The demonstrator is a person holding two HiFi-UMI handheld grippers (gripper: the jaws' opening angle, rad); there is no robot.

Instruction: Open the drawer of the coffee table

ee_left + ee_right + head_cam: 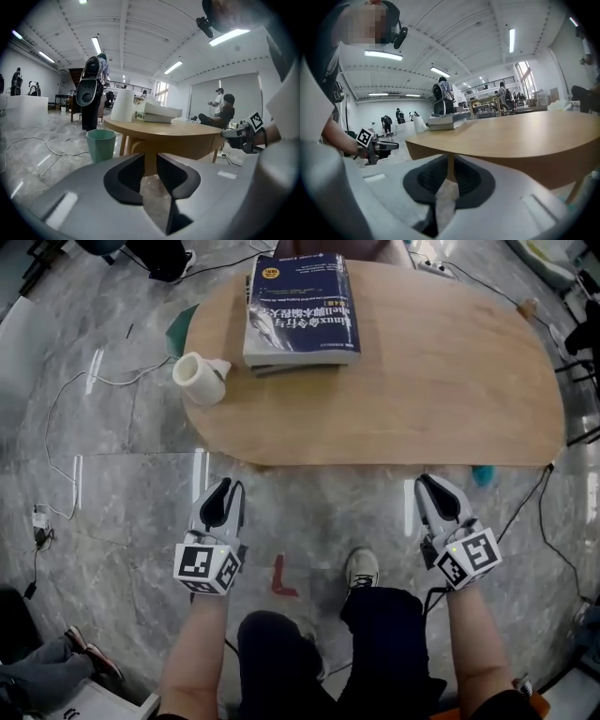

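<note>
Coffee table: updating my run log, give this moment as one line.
left gripper: slightly open, empty | right gripper: slightly open, empty | oval light-wood coffee table: untouched | drawer: not visible

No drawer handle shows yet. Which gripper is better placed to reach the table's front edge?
Probably the right gripper: it faces the middle of the near edge of the coffee table, close in its view. The left gripper sits by that edge's end, farther off.

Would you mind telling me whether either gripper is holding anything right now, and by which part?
Nothing is held. The left gripper and the right gripper both have empty fingers slightly apart, short of the coffee table.
</note>
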